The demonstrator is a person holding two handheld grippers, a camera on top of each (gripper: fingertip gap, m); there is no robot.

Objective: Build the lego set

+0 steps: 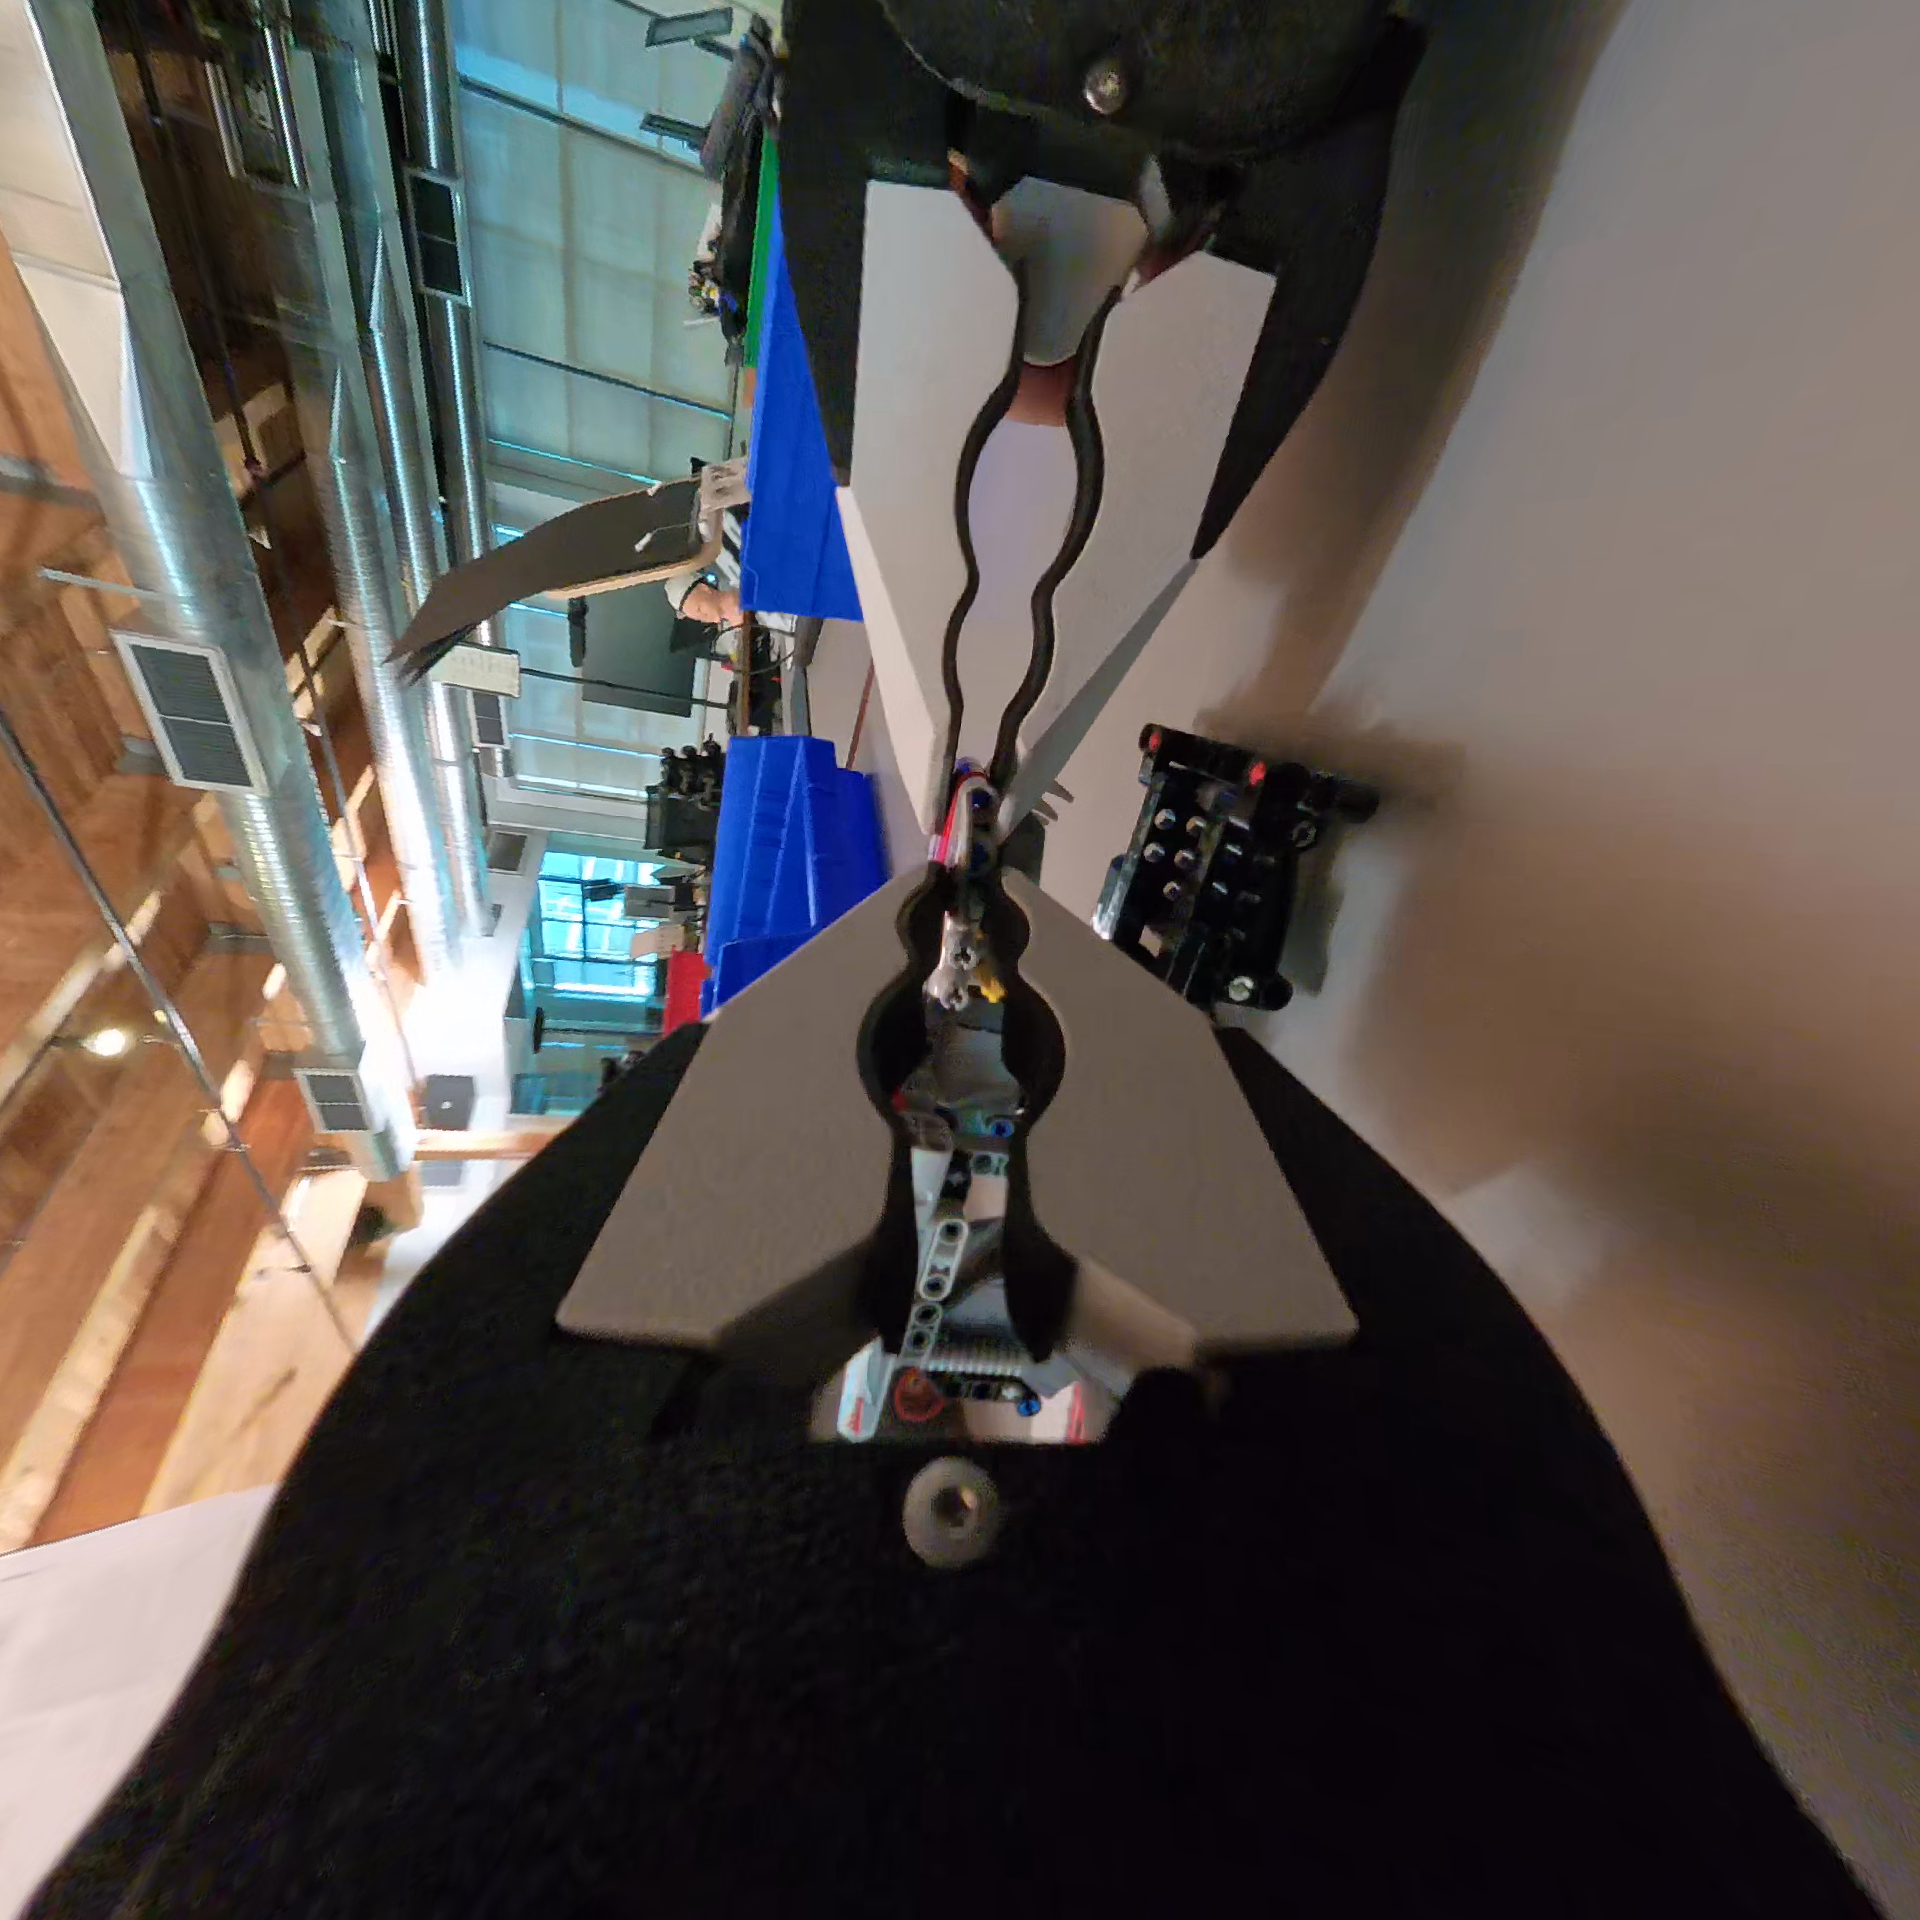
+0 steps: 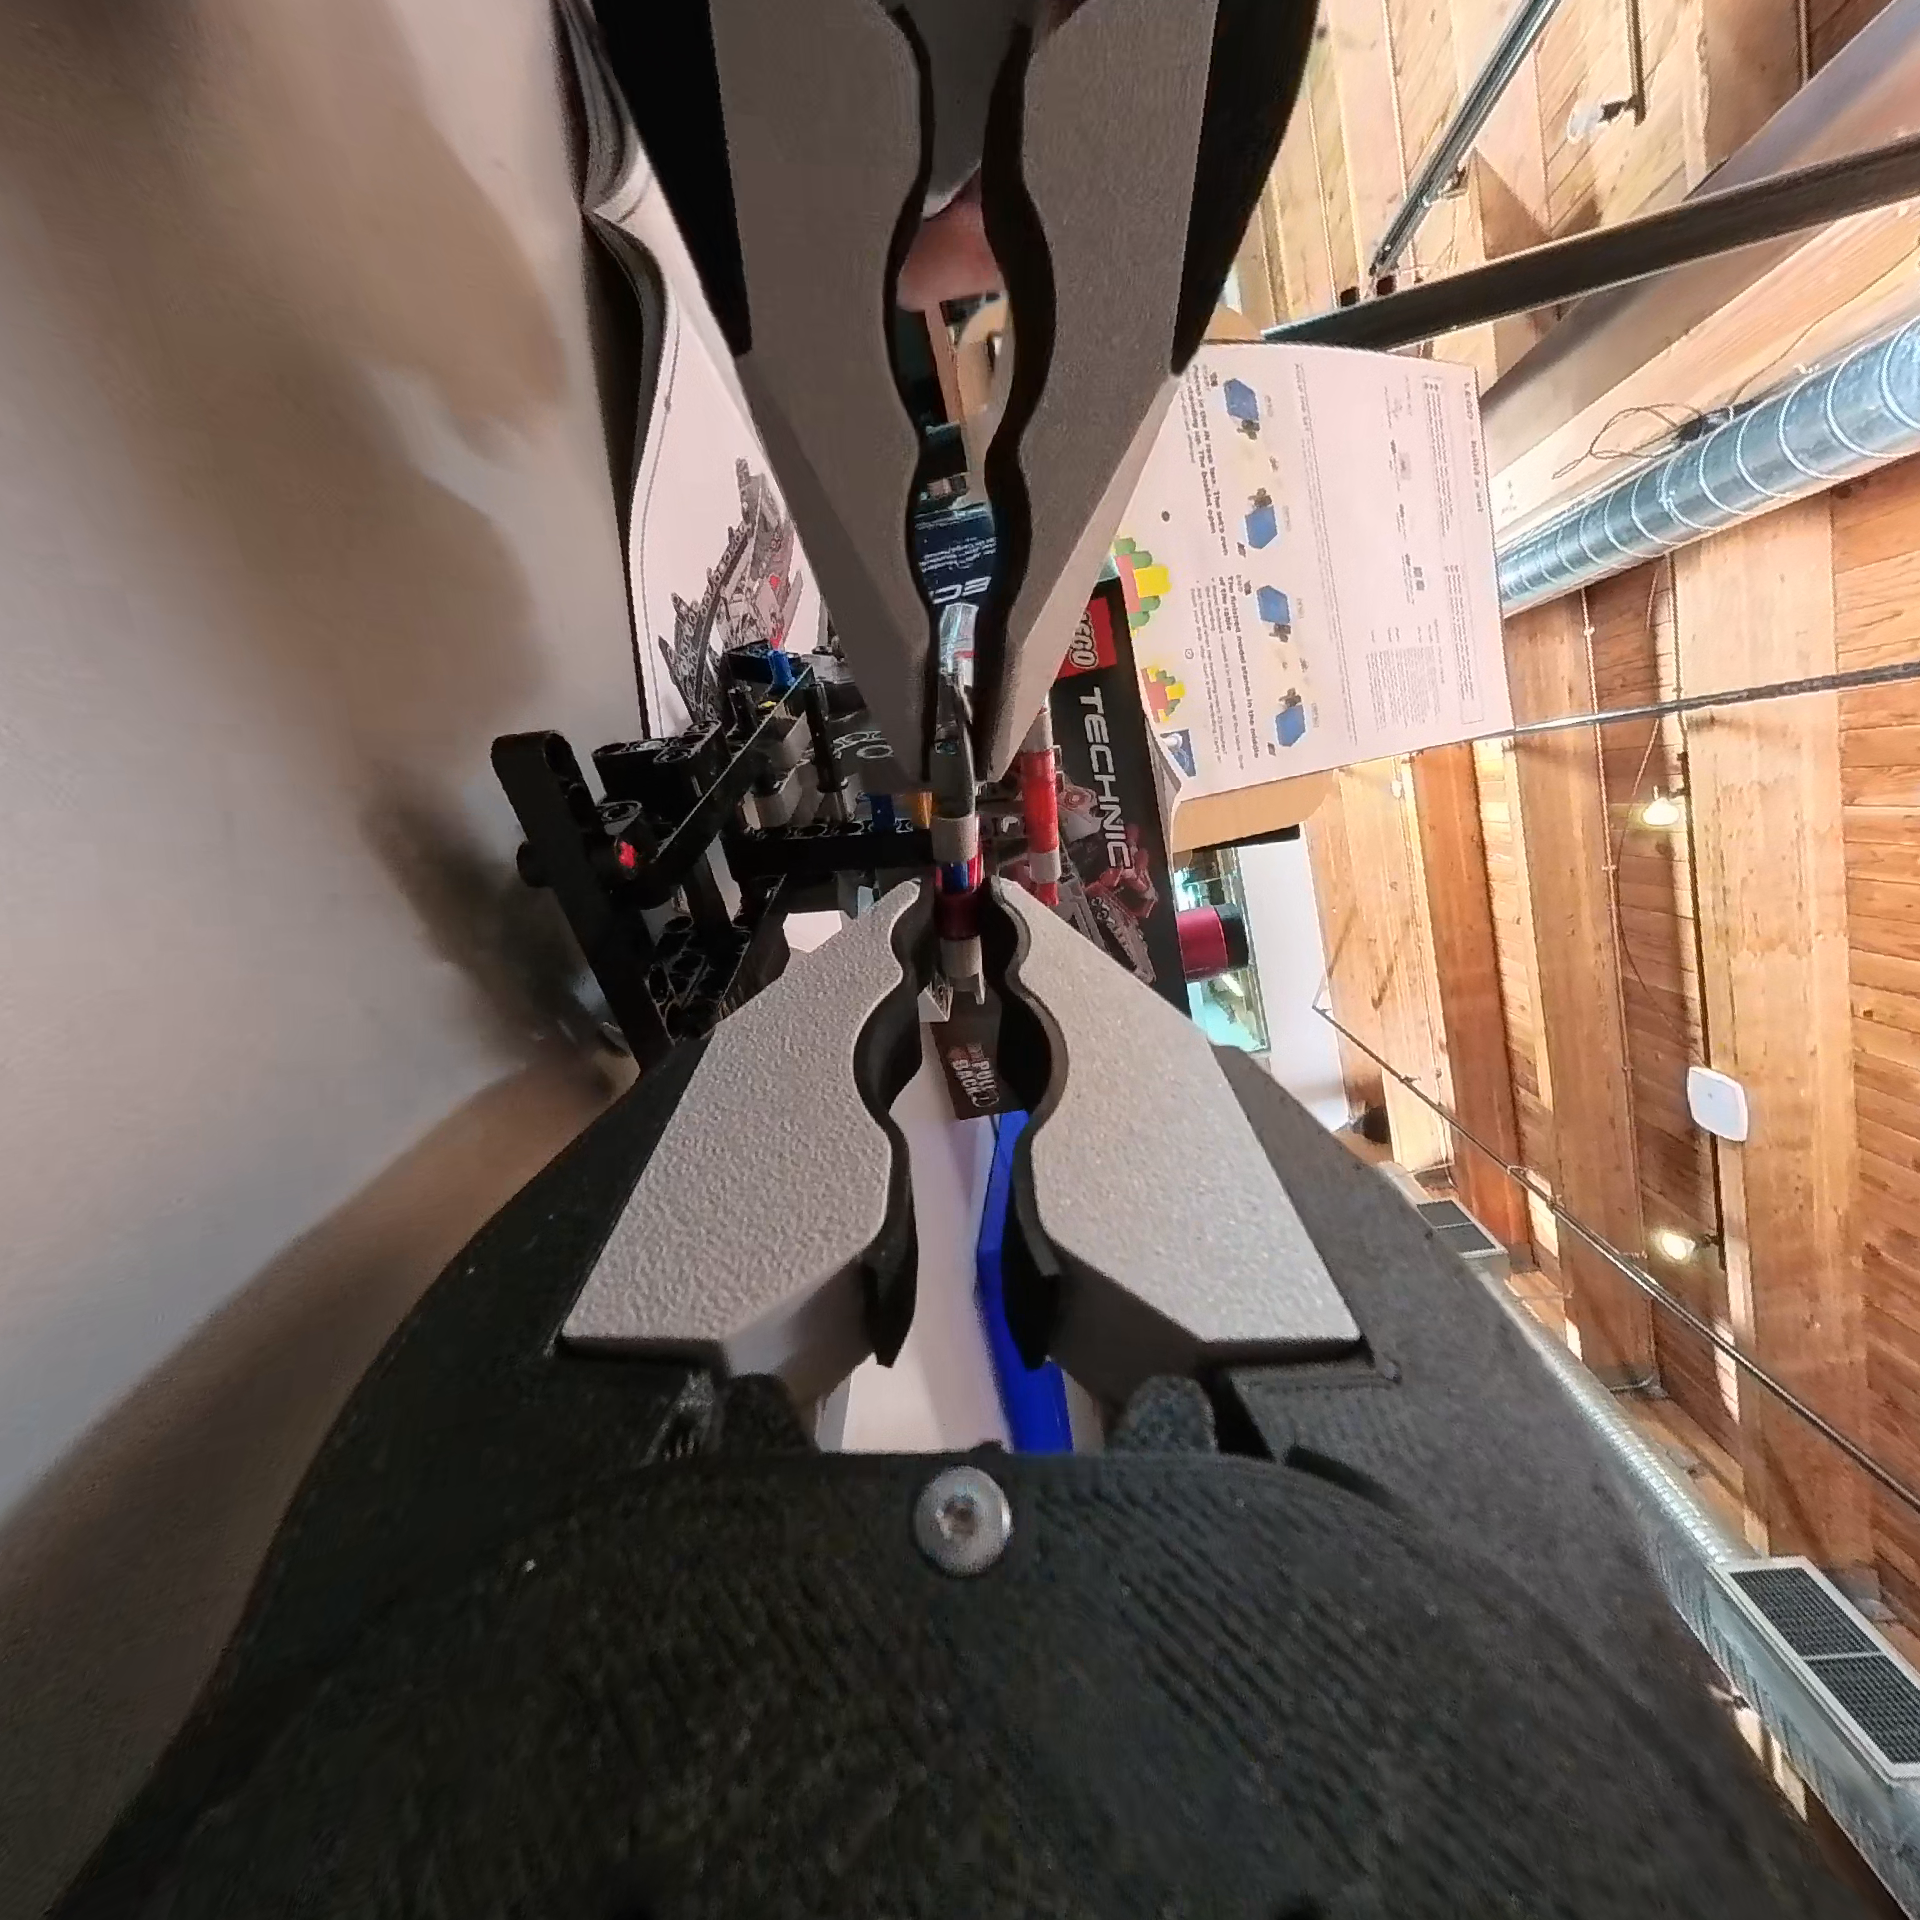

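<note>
Left wrist view: your left gripper [image 1: 961, 914] and right gripper [image 1: 982, 774] meet tip to tip above the white table [image 1: 1558, 520], each pinching one end of a slim lego part [image 1: 964, 940] of grey, red and blue pieces. Both pairs of fingers are pressed nearly together on it. To the side, well clear of the tips, the black chassis [image 1: 1210, 868] of the set lies on the table, studded with pin holes and two red pins. Blue bins [image 1: 795, 499] line the far edge.

Right wrist view: your right gripper [image 2: 956, 914] clamps the same part [image 2: 956, 904] by its red and grey collar, and the left gripper [image 2: 951, 717] closes on the far end. The chassis [image 2: 665, 831] sits just beside the tips, with the set's box [image 2: 1117, 831] and an open booklet [image 2: 717, 540] behind, and a printed sheet [image 2: 1340, 571] standing beyond them.
</note>
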